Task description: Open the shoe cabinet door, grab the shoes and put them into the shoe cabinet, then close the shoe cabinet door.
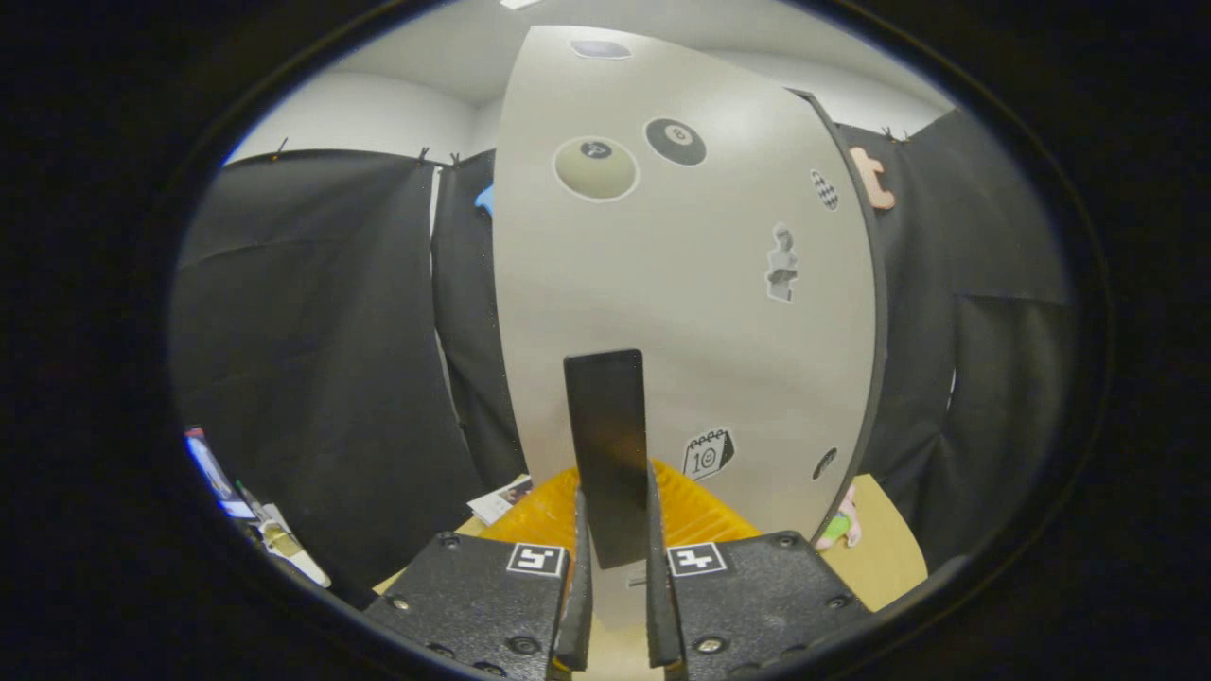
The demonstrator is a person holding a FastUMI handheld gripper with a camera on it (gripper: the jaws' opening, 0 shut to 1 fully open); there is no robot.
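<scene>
1. Small items [270,530], lower left of the frame: pale and dark objects lying at the foot of the black cloth. Too small and distorted to identify.
2. Printed card or leaflet [501,498], lower centre-left: lies on the counter [880,549] beside the orange piece. Partly cut off by the door.
3. Orange ribbed object [549,515], lower centre: sits on the counter behind the handle. Identity unclear; largely hidden.
4. Hand-held gripper [613,577], bottom centre: fingers drawn nearly together, both pressing the sides of the dark door handle [605,454], which rises upright between them.
5. Shoe cabinet door [681,312], centre of the frame: pale panel bearing stickers, close ahead of the fingers. Its dark right edge shows, suggesting it stands partly swung.
6. Small pink and green object [837,525], lower right: at the door's bottom corner, mostly hidden.
7. Step in hand, by judgement: moving the door by its handle; opening or closing cannot be told. Next move calls for a steady arc about the hinge, grip kept firm.
8. Hidden: cabinet interior and shoes, behind the door.
</scene>
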